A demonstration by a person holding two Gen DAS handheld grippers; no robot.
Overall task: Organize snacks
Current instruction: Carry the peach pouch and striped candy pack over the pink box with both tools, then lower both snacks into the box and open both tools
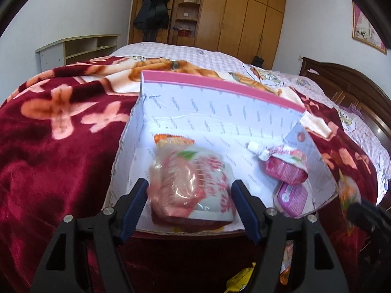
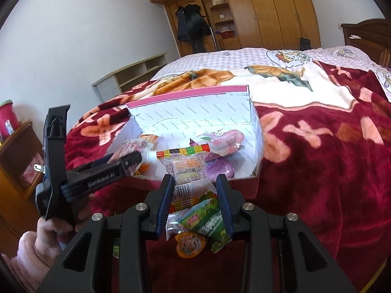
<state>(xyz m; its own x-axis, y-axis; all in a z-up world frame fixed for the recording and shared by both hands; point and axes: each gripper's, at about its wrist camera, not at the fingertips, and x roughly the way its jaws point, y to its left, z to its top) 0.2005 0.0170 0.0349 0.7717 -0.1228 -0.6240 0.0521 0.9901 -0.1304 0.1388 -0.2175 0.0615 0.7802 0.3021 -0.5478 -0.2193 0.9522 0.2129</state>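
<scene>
Cardboard box (image 1: 195, 131) with a pink-edged flap and a white "FASHION"-printed lining sits open on the red floral blanket (image 1: 56, 151) covering the bed, and both grippers work at its near edge. The left gripper (image 1: 190, 202) has its blue-padded fingers (image 1: 136, 200) pressed against either side of a clear-wrapped pink snack packet (image 1: 188, 183), holding it just over the box's front rim. Inside the box, toward its right wall, lie a pink spouted pouch (image 1: 281, 163) and a purple-lidded cup (image 1: 290, 195), with an orange packet (image 1: 171, 139) partly hidden behind the held one.

From the right wrist view, the right gripper (image 2: 195, 200) is closed on a clear packet with a red, yellow and green striped top (image 2: 185, 168), which juts forward toward the box (image 2: 195, 117). Beneath it, on the blanket (image 2: 317, 171) just outside the box, lie a green wrapper (image 2: 207, 222) and a small round orange-rimmed packet (image 2: 189, 244) (its print is too blurred to read). The left gripper (image 2: 136, 158) shows at the left, gripped by a hand (image 2: 48, 234) in a pink sleeve
</scene>
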